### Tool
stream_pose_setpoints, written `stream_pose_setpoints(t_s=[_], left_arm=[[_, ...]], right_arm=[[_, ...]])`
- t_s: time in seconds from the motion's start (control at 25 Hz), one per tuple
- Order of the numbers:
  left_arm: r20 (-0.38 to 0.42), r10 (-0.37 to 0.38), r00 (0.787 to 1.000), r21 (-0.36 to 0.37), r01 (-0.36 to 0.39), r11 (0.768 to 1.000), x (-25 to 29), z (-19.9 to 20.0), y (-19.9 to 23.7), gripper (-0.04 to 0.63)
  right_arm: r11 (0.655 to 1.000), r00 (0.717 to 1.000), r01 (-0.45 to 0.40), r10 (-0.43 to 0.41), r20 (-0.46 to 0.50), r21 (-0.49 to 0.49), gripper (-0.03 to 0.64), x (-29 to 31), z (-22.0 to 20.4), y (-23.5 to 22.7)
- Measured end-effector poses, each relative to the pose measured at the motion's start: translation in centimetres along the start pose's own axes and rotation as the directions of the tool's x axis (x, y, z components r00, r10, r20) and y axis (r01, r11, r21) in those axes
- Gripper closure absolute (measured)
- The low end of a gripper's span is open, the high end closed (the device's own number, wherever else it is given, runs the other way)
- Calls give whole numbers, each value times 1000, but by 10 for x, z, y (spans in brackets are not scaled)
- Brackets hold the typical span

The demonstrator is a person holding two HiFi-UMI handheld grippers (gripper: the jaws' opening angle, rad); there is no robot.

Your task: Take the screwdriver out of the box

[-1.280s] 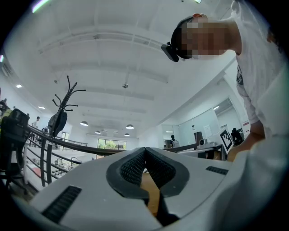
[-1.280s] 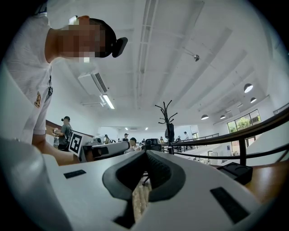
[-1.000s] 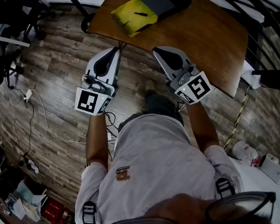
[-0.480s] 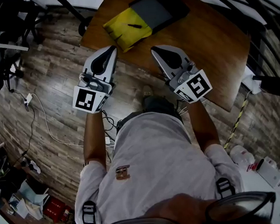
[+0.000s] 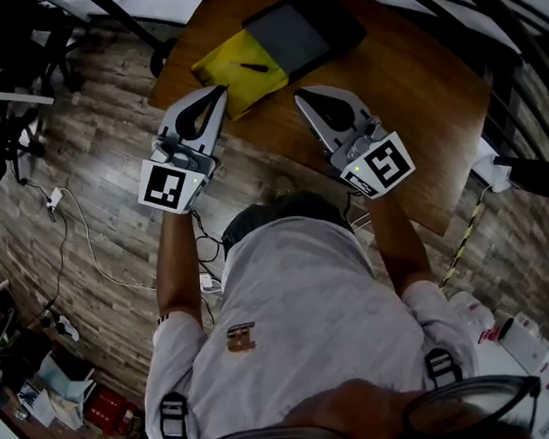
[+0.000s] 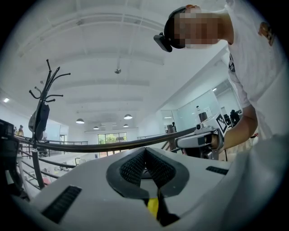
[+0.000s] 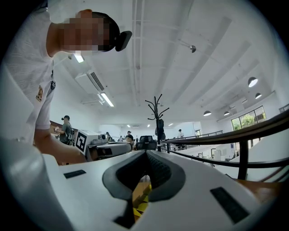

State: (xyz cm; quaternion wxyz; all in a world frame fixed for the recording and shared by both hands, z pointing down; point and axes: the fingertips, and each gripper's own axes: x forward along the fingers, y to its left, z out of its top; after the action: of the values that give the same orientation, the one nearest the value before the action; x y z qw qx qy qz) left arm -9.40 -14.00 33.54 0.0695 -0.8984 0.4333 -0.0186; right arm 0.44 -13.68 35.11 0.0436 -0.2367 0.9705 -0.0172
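Your left gripper (image 5: 217, 92), right gripper (image 5: 300, 96): both closed, empty, now at table (image 5: 405, 73) edge, closer to box (image 5: 227, 74) than second ago. Approach only; nothing taken out yet.

Wood-plank floor (image 5: 108, 122), brown table (image 5: 416, 91), black railing (image 7: 253, 129).

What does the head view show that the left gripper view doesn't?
Only the head view: the wooden table, the slim dark tool lying on the yellow box, the plank floor. Only the left gripper view: the ceiling lamps and a coat stand. Both: the shut left gripper, the right gripper, the person's white shirt, and the yellow box, there probably the sliver below the gripper.
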Motion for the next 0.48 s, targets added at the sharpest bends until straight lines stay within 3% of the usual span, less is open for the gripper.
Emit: stream_pose_setpoints(t_s=[0.16, 0.48], left_arm=[[-15, -20, 1000, 13, 21, 1000, 19, -7, 3, 577], [-149, -90, 985, 98, 106, 990, 45, -41, 9, 576]], right_arm=[[1000, 1000, -3, 3, -15, 2, 586, 3, -5, -17], [1000, 999, -6, 7, -39, 13, 586, 10, -16, -34]])
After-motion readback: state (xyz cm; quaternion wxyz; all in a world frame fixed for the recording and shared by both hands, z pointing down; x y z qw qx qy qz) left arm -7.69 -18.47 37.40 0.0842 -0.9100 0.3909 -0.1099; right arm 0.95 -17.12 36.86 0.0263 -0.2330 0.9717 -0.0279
